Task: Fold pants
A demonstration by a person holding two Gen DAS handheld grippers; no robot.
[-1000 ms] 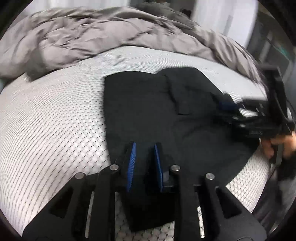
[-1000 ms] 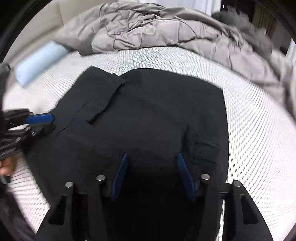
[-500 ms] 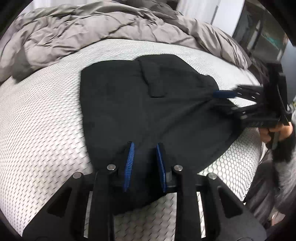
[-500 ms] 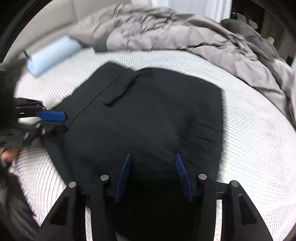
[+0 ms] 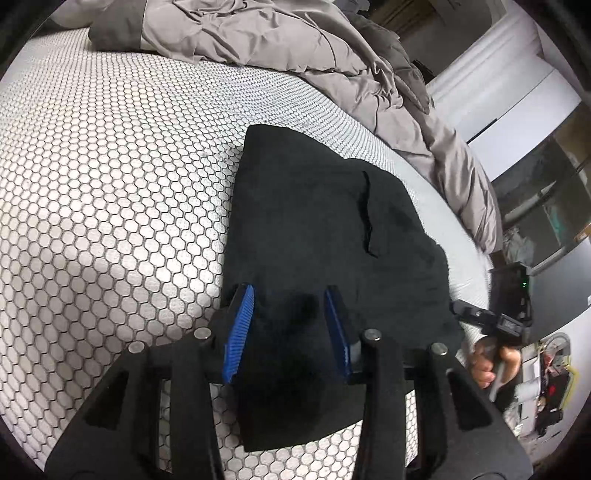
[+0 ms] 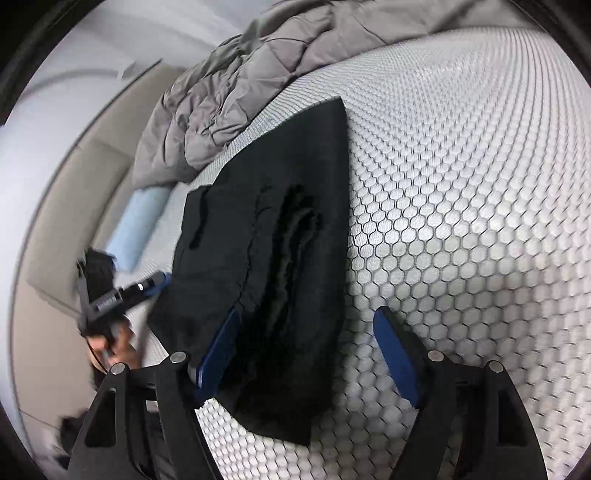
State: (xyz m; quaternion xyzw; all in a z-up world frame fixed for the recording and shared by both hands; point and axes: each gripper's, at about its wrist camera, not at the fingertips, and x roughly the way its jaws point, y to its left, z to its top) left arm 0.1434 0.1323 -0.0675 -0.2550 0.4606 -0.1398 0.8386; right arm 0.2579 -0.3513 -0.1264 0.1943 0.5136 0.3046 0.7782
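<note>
Two grippers, both releasing: left gripper point(image 5: 290, 328) with jaws opening, black cloth between the blue pads, untouched; right gripper point(image 6: 308, 354) spread wide, opening, astride the cloth's edge. Folded black pants point(image 5: 325, 229) flat near the mattress point(image 5: 110, 184) front edge. Grey duvet point(image 5: 258, 33) bunched along the far edge; pale-blue pillow point(image 6: 138, 225) beside it.

The pants point(image 5: 325, 221) are of matt black cloth, soft and a little fuzzy. The bed point(image 5: 110, 184) has a white woven cover with a dark honeycomb pattern, and the grey duvet point(image 5: 277, 37) on it is smooth cloth with a slight sheen, much wrinkled. The left gripper point(image 5: 290, 328) and the right gripper point(image 6: 306, 354) are of matt black plastic with ribbed blue pads point(image 5: 238, 332) and shiny metal pins.
</note>
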